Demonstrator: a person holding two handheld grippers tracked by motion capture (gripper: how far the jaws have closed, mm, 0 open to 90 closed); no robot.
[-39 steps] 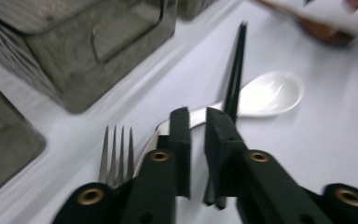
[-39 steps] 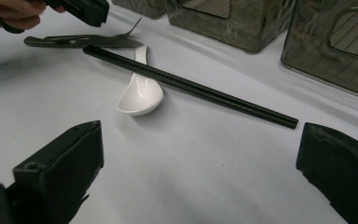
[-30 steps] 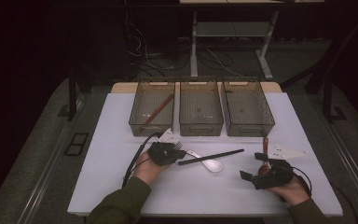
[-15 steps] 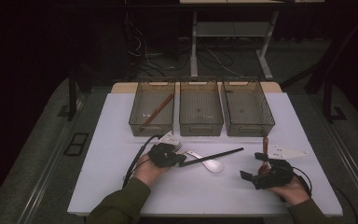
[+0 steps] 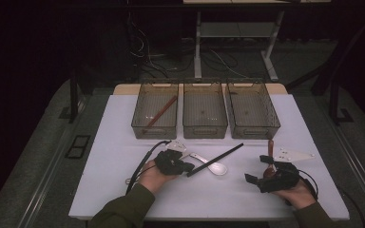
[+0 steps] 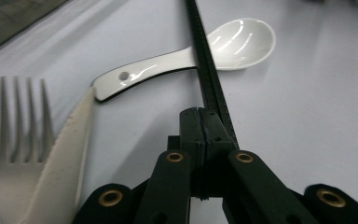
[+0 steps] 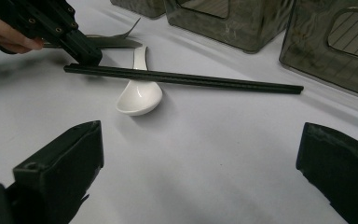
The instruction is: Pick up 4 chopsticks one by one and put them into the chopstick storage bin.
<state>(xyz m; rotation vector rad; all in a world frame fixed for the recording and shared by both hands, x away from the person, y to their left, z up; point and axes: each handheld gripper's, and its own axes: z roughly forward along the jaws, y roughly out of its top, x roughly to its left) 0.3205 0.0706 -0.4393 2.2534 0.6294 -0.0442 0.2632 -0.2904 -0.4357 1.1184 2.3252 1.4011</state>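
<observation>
Little has shifted since the earlier frames: left gripper (image 5: 186, 167) stays clamped on the black chopstick (image 5: 216, 159), right gripper (image 5: 257, 170) holds its spot, and the chopstick's far tip has swung only slightly.

Chopstick: pinched near its near end between the left jaws, which meet tight on it in the left gripper view (image 6: 200, 126). From that claw it runs ahead and away, crossing over the white spoon (image 6: 186, 58). In the right gripper view the stick (image 7: 186, 79) looks raised above the tabletop, the spoon's bowl (image 7: 139, 100) lying just under it.

Beside the left claw, on its left in its own view: a pale knife (image 6: 67, 154) and a fork (image 6: 14, 154), the knife tip touching the spoon's handle end.

Right gripper: jaws stand wide apart with nothing between them, pointed toward the spoon and chopstick. Just beyond it in the high view, a short brown stick (image 5: 270, 145) and a pale flat utensil (image 5: 292, 155); which utensil, cannot tell.

Further out from both claws: three smoky bins (image 5: 205, 111) in a row, the one ahead of the left claw holding a brown chopstick (image 5: 161, 111)
</observation>
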